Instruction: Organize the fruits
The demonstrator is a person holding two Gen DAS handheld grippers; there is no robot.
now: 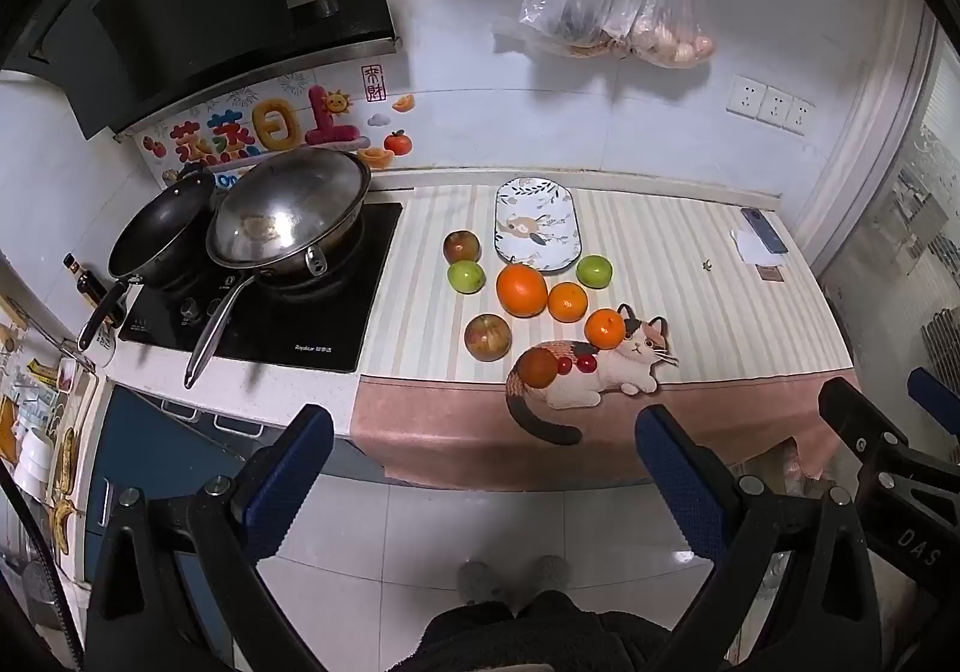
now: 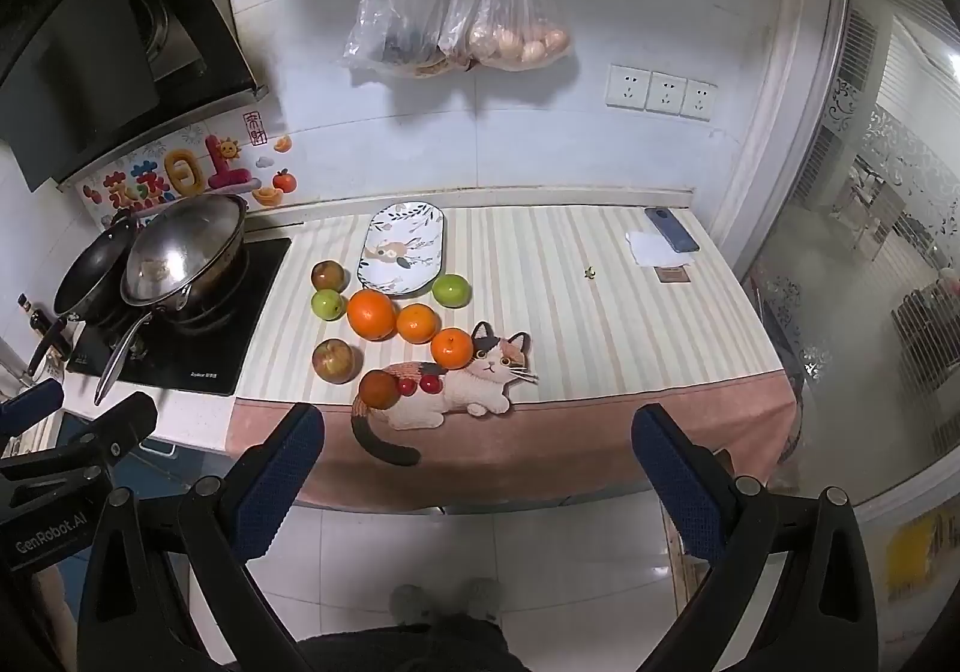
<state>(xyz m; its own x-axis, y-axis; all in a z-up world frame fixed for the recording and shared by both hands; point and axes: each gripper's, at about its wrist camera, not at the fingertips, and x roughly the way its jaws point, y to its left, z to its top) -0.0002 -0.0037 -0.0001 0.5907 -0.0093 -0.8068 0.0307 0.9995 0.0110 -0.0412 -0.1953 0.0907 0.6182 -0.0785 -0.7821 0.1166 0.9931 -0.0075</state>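
Both tongs are hanging back over the floor, short of the counter edge: the left gripper and the right gripper are each spread wide and carrying nothing, probably because no fruit has been chosen yet. The fruits are lying well ahead of the fingers on the striped mat, bunched just in front of the empty oval plate, which looks like their intended home: the big orange, two smaller ones, green apples, reddish apples and two cherries. Beyond and left of the tongs, the stove is showing a small brand word too blurred to read confidently. "GenRobot.AI" is showing on the left tong's body in the right view, "DAS" on the right tong's.
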